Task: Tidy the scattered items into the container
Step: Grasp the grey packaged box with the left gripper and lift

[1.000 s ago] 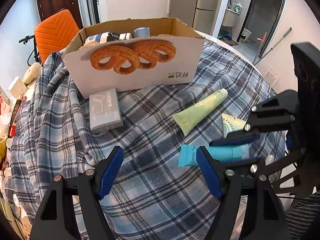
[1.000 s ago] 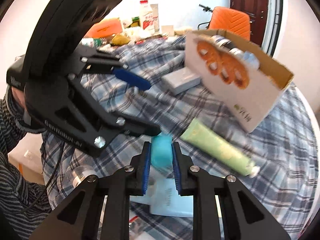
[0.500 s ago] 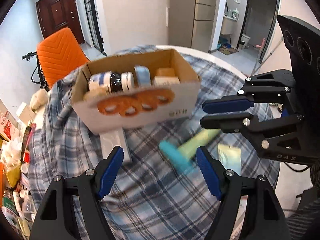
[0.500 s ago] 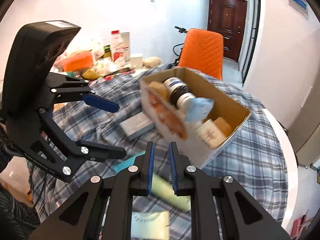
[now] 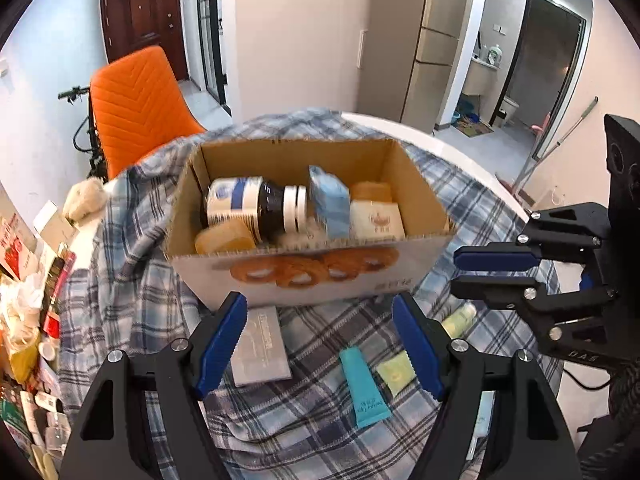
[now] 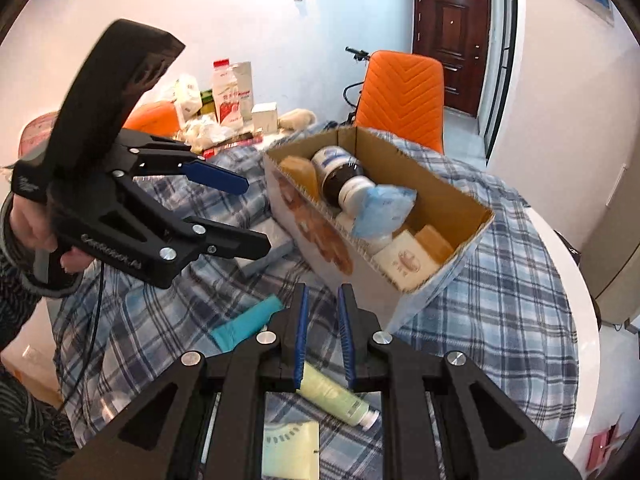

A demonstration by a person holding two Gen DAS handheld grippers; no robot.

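An open cardboard box (image 5: 308, 280) (image 6: 460, 204) on the plaid cloth holds a dark jar (image 5: 272, 208), a blue packet (image 5: 330, 204) and soap bars. On the cloth in front lie a teal tube (image 5: 364, 388) (image 6: 244, 324), a pale green tube (image 6: 336, 400), a pale green sachet (image 5: 396, 372) (image 6: 292, 452) and a grey flat box (image 5: 260, 348). My left gripper (image 5: 320, 348) is open and empty, raised above these items. My right gripper (image 6: 322, 336) is nearly shut with nothing between its pads, raised above the tubes; it shows at the right of the left wrist view (image 5: 496, 268).
An orange chair (image 5: 136, 108) stands behind the round table. Cluttered cartons and packets (image 6: 228, 100) fill the table's far left side. The white table rim (image 6: 576, 300) is bare at the right.
The right gripper was shut on the teal tube; the tube now lies on the cloth. Both grippers have risen and pulled back, so the box's inside shows.
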